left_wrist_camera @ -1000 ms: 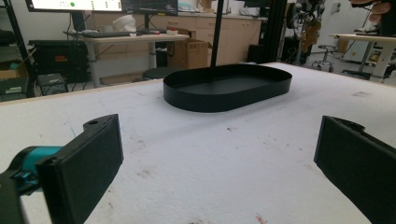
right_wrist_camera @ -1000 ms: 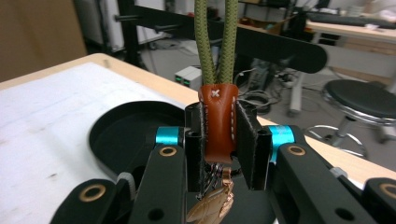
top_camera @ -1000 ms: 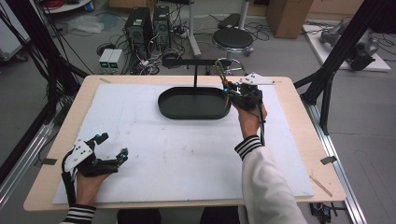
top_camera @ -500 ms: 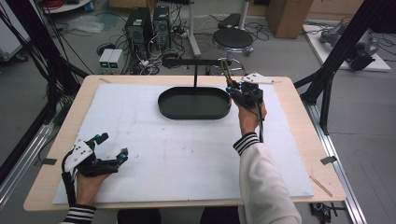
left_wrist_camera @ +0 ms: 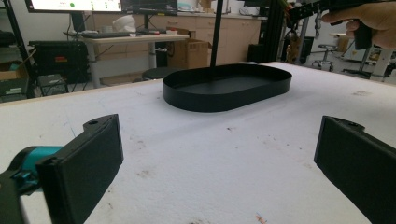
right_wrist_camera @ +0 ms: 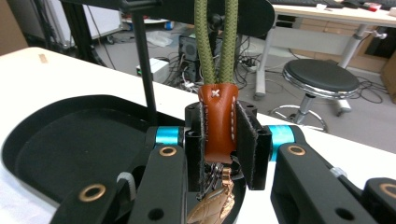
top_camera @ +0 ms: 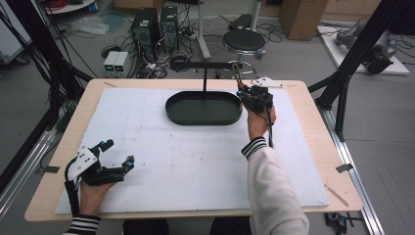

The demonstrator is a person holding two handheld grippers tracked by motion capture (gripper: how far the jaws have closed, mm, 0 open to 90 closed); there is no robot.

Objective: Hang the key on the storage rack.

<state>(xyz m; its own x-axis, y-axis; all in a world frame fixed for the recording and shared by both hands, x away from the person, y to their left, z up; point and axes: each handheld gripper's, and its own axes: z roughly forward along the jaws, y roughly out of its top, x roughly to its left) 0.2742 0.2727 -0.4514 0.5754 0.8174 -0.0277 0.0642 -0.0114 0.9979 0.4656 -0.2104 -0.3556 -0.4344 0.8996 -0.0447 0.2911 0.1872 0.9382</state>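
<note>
Pinching a stitched tan leather keychain tab point(right_wrist_camera: 218, 122) — right claw point(right_wrist_camera: 219, 140), olive cord point(right_wrist_camera: 215, 42) above.

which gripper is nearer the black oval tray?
Right. The right gripper is at the black oval tray's right end, beside its rim, shut on a brown leather key fob with an olive cord loop. The left gripper rests open at the table's near left corner, well apart.

even, bright indoor light — soft shadows, slight blur throughout, near jaws out of focus.
</note>
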